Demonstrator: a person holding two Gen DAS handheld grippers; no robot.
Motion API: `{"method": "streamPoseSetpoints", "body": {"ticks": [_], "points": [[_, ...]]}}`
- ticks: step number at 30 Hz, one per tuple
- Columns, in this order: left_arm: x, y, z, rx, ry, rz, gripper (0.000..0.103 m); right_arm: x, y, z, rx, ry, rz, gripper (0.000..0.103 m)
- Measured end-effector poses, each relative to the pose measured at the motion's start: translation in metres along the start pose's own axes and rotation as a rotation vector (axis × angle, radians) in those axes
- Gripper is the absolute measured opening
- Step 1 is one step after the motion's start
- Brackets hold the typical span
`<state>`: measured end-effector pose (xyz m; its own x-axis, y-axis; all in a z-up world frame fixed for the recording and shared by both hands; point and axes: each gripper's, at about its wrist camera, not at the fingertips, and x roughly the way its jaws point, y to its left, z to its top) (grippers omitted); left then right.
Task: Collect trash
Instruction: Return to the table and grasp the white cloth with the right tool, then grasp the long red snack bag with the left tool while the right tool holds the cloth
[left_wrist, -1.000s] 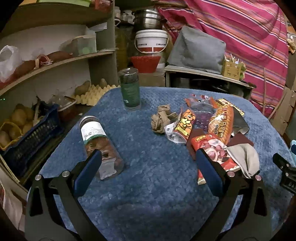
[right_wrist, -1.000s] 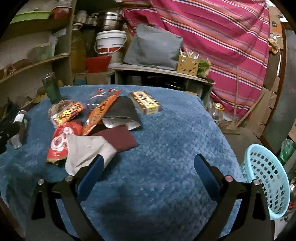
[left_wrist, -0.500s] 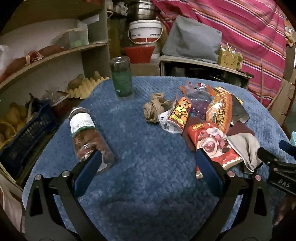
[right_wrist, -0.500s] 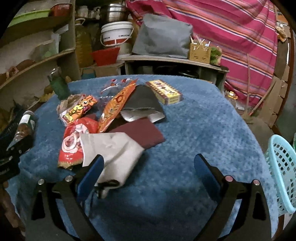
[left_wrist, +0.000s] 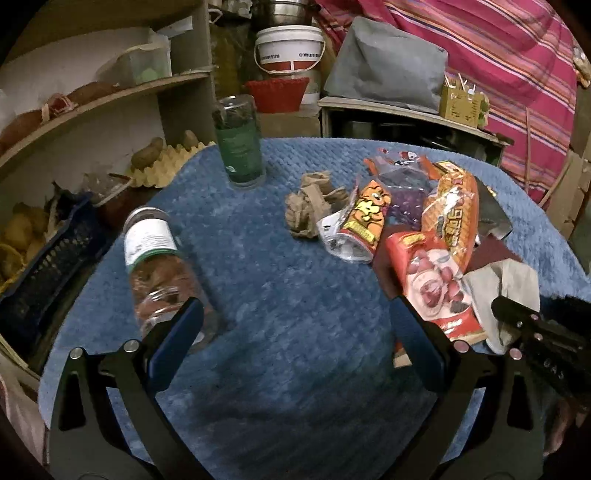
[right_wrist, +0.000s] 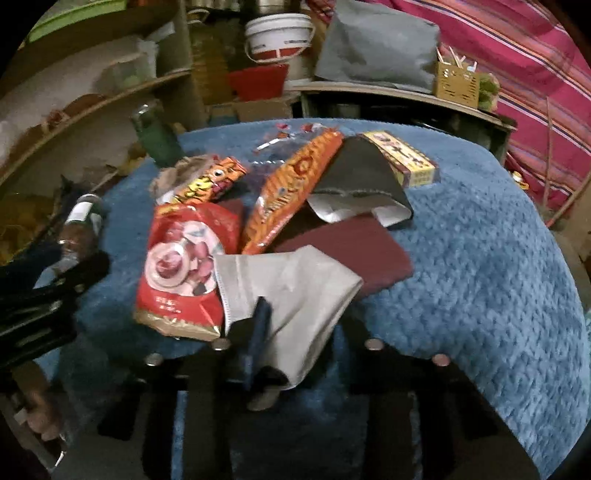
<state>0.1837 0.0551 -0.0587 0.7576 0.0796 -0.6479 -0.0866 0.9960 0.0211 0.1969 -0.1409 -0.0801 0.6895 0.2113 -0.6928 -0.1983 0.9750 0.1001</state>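
A table (left_wrist: 280, 258) under a blue knobbly cover carries a spread of litter. In the right wrist view the right hand-held gripper (right_wrist: 291, 332) sits at the near edge of the pile, and its jaws are closing with the near corner of a grey paper wrapper (right_wrist: 295, 284) between them; the picture is blurred there, so whether the pads already press on the paper cannot be told. The grey paper wrapper lies partly over a dark red sheet (right_wrist: 354, 243) to its right and touches a red snack bag (right_wrist: 184, 266) on its left. Farther back lie an orange snack packet (right_wrist: 291, 188), a black-and-silver pouch (right_wrist: 354, 181), and a small yellow box (right_wrist: 402, 158) at the far right of the pile.

In the left wrist view the left hand-held gripper (left_wrist: 291, 332) hovers above bare blue cover with its jaws spread wide and nothing between them. A clear bottle with a white label (left_wrist: 159, 266) lies on its side just beyond the gripper's left finger. A green glass jar (left_wrist: 238, 144) stands upright at the far left of the table. A crumpled brown paper ball (left_wrist: 310, 206) rests near the middle, beside a small orange cartoon packet (left_wrist: 362, 218).
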Motion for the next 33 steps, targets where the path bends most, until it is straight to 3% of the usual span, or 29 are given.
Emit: {"method": "streamPoseSetpoints", "body": {"ticks": [1,5,15,23,27,32,33], "points": [[0.001,-0.001,0.000,-0.003,0.004,-0.009,0.098,-0.002,-0.001,0.000,0.000,-0.006,0.018,0.018],[0.007,-0.014,-0.001,0.010,0.021,-0.042,0.098,-0.015,-0.018,-0.001,0.026,-0.040,0.040,0.013],[0.018,-0.049,0.004,0.040,0.052,-0.068,0.098,-0.047,-0.070,-0.007,0.112,-0.092,-0.027,0.012],[0.031,-0.072,0.003,0.070,0.104,-0.078,0.097,-0.056,-0.090,-0.018,0.087,-0.086,-0.060,0.012],[0.034,-0.078,0.004,0.061,0.120,-0.125,0.089,-0.060,-0.101,-0.023,0.096,-0.084,-0.070,0.012],[0.033,-0.090,0.003,0.078,0.131,-0.185,0.063,-0.067,-0.116,-0.026,0.122,-0.099,-0.088,0.012],[0.032,-0.093,0.002,0.090,0.127,-0.177,0.062,-0.067,-0.117,-0.026,0.126,-0.099,-0.088,0.012]]}}
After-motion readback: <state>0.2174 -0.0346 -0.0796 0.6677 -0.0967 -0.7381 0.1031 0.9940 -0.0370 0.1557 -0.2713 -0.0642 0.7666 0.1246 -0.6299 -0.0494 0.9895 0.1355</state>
